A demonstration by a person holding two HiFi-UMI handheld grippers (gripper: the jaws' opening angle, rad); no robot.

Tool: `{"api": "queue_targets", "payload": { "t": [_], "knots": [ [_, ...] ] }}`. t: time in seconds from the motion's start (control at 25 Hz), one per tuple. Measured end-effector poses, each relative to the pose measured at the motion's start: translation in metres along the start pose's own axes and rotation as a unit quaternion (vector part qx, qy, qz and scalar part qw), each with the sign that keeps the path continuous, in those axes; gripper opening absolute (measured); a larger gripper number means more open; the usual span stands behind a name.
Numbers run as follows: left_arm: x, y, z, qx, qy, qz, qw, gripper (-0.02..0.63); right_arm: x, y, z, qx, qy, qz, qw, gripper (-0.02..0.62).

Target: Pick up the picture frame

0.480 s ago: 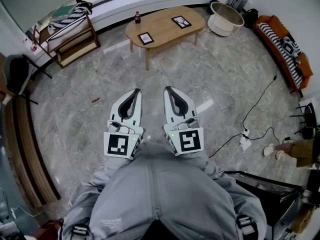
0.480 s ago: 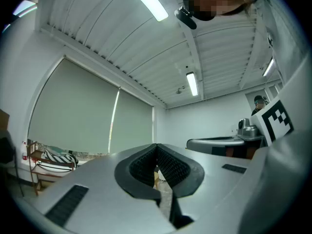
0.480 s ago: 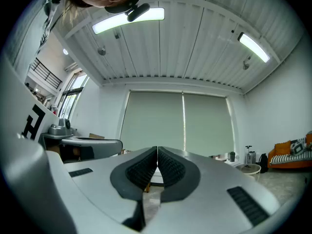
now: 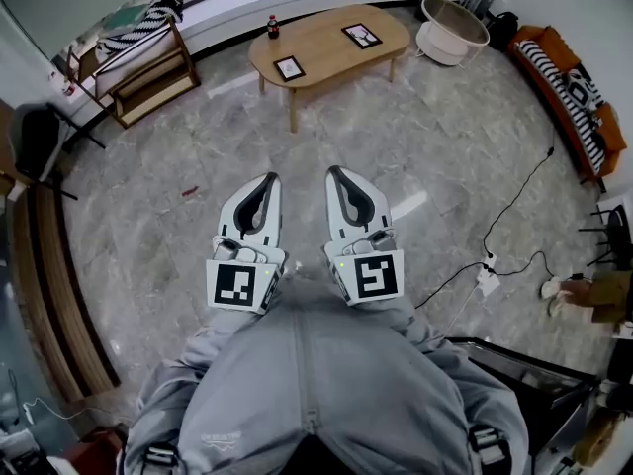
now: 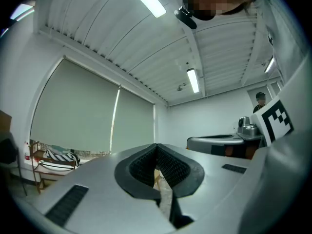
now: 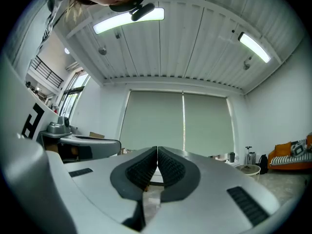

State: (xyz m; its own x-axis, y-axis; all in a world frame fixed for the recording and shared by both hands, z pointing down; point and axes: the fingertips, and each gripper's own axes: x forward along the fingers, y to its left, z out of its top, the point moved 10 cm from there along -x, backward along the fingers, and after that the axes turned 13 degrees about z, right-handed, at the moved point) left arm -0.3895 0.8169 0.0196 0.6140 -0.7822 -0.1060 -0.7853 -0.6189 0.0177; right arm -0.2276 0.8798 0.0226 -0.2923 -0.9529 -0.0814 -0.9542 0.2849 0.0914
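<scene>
Left gripper (image 4: pixel 268 180) and right gripper (image 4: pixel 334 174): fingers (image 5: pixel 175 167) clenched, empty. The far counter (image 4: pixel 326 52) carries a left frame (image 4: pixel 289 67) and a right frame (image 4: pixel 361 35), their pictures too small to read.

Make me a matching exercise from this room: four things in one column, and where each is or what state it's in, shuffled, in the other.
Things:
1. nearer picture frame
2. power strip
3. left gripper
4. orange sofa

Places or states:
A. at the right edge of the head view
B. shut and empty
C. on the oval wooden table
D. on the floor, joined to a black cable

Pairs: 1-C, 2-D, 3-B, 4-A
</scene>
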Motion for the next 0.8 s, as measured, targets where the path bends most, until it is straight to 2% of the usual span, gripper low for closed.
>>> {"api": "queue_targets", "payload": {
  "t": [0.2,0.4,0.6,0.8],
  "knots": [
    [0.010,-0.002,-0.011,-0.002,0.012,0.002,0.9999,0.017,0.005,-0.013,-0.012,0.022,-0.009,0.011,1.000,0.034],
    [0.043,0.016,-0.022,-0.007,0.021,0.005,0.9997,0.017,0.034,-0.032,-0.024,0.029,0.001,0.010,1.000,0.034],
    [0.104,0.046,-0.043,-0.017,0.027,0.000,0.9995,0.017,0.087,-0.065,-0.045,0.031,0.009,-0.003,0.999,0.034],
    [0.193,0.094,-0.057,-0.027,0.030,-0.010,0.9991,0.017,0.171,-0.108,-0.057,0.025,0.021,-0.010,0.999,0.034]
  ]
}}
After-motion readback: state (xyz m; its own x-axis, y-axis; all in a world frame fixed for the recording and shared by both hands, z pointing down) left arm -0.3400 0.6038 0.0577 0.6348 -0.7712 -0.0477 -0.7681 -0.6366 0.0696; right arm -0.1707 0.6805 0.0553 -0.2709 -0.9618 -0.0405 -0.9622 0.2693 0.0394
